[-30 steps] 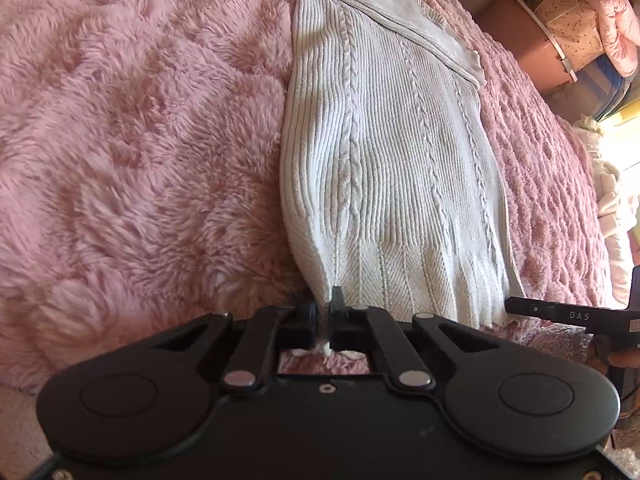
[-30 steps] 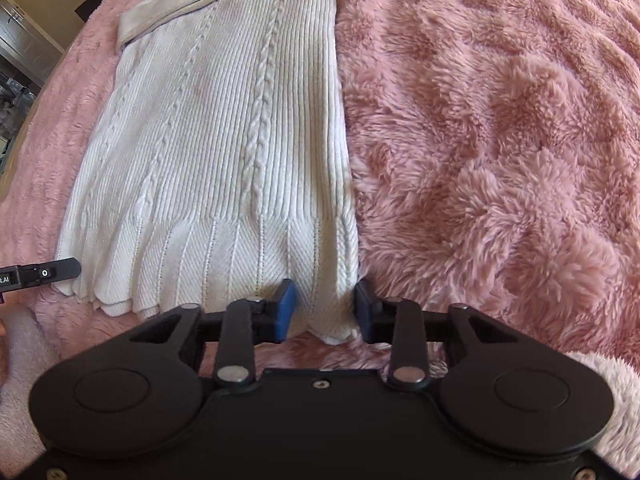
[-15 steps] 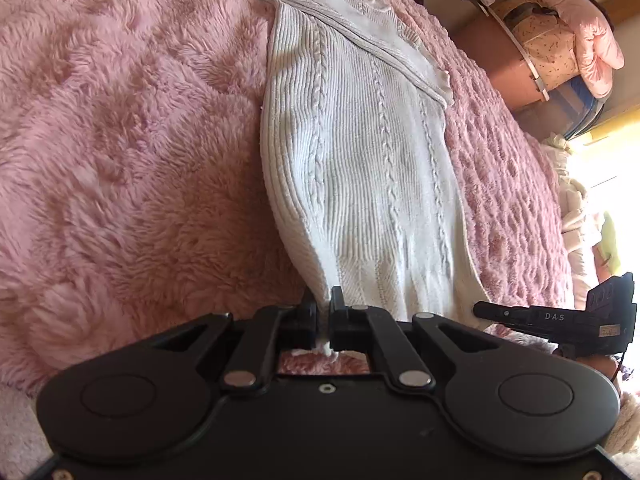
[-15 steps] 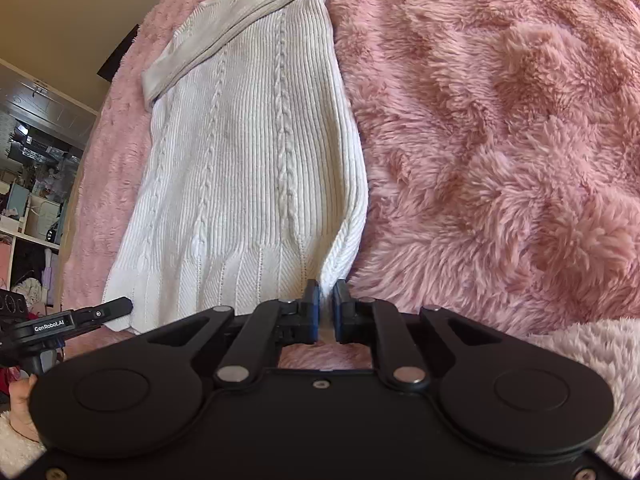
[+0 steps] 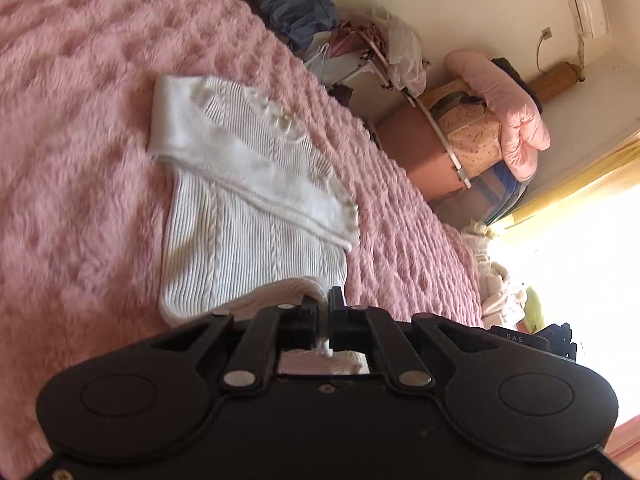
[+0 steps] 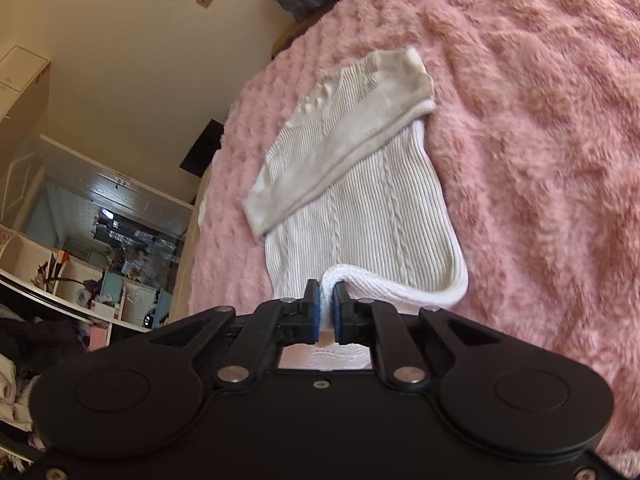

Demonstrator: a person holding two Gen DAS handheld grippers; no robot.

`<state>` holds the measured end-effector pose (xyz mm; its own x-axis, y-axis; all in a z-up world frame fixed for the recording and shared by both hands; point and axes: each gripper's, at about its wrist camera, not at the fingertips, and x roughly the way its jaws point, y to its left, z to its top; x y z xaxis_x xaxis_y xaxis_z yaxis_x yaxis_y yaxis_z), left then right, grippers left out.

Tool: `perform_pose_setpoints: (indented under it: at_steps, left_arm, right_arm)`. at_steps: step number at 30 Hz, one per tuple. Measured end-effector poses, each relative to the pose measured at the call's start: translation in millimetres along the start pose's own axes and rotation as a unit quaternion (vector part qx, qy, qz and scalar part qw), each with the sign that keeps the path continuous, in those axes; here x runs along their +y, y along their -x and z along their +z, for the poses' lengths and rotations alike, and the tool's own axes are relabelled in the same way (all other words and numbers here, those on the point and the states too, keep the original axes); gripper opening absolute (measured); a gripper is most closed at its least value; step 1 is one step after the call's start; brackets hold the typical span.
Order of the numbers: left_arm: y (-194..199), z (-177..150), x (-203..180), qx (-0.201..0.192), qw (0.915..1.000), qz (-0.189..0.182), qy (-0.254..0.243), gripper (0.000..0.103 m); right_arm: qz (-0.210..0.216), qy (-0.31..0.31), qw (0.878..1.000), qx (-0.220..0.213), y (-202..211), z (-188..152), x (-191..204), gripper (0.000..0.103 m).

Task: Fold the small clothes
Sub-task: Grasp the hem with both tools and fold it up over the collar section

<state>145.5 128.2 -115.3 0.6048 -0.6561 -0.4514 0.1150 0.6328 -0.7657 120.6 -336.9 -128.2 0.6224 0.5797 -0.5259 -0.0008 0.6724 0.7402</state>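
In the left wrist view, the left gripper has its jaws pressed together on the bottom hem of a white knitted sweater, pinching a thin ridge of fabric between the black fingers. The sweater lies on a fluffy pink blanket, its upper part flat with a sleeve folded across the chest, while the hem end is lifted off the blanket and curls back over the body toward the collar. Past the far edge of the blanket stand a heap of clothes on a rack and a pink quilt piled on a bundle by the wall; part of the other tool shows at the right edge. In the right wrist view, the right gripper is likewise clamped on the hem at the sweater's other corner, the white knit squeezed between its blue pads. From the pinch the hem arcs up and to the right in a rolled band, raised above the ribbed body that rests on the blanket. A shelf with assorted items stands to the left.
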Motion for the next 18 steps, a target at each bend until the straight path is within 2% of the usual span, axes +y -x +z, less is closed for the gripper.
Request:
perform_pose_setpoints:
  at_steps: [4, 10, 18]
  left_arm:
    - [-24.9, 59.4, 0.4, -0.025, 0.9996, -0.010, -0.001, 0.002]
    - [-75.0, 138.4, 10.2, -0.038, 0.9992, 0.010, -0.012, 0.002]
    - [-138.0, 204.4, 44.0, -0.032, 0.9987, 0.039, -0.011, 0.002]
  right_arm:
    - [0.019, -0.006, 0.999, -0.029, -23.0, 57.6, 1.9, 0.008]
    - [0.006, 0.000, 0.999, -0.045, -73.2, 131.5, 3.2, 0.008]
    - [-0.004, -0.004, 0.999, -0.041, -141.4, 196.4, -8.5, 0.008]
